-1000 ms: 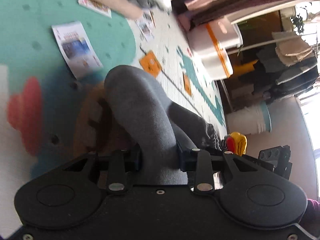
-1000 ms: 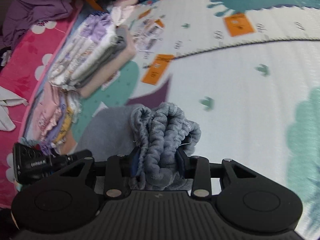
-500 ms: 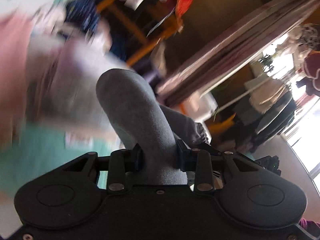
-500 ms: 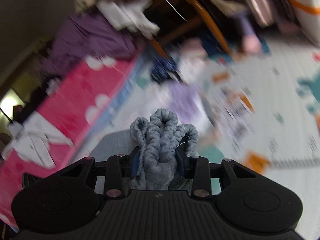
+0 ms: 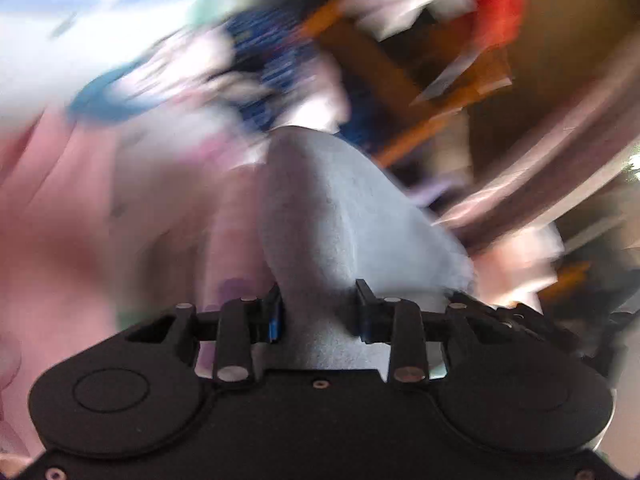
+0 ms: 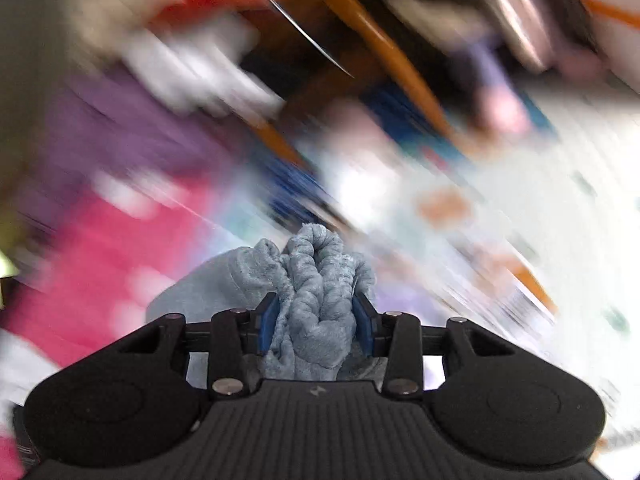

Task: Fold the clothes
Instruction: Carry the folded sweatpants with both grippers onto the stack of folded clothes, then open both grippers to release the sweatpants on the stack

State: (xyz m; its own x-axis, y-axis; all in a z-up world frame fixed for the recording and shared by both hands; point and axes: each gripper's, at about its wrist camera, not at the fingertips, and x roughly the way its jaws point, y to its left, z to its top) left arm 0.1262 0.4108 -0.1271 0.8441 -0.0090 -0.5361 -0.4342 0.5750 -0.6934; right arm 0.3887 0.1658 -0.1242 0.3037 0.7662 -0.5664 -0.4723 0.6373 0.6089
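Blurred room behind both views: pink, purple, orange and white streaks, nothing sharp.
Between them my 2 grippers hold the grey garment point(image 5: 344, 216): my left gripper point(image 5: 318, 314) pinches a smooth fold, and my right gripper point(image 6: 316, 320) clamps its bunched, fleecy edge point(image 6: 316, 276) between blue pads point(image 6: 267, 322).

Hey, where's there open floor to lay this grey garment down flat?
Both views are motion-blurred, so only roughly. The pale play mat on the right of the right wrist view looks mostly bare, apart from small orange patches. Left is crowded: pink bedding, a purple heap. Both jaws hold the grey garment.
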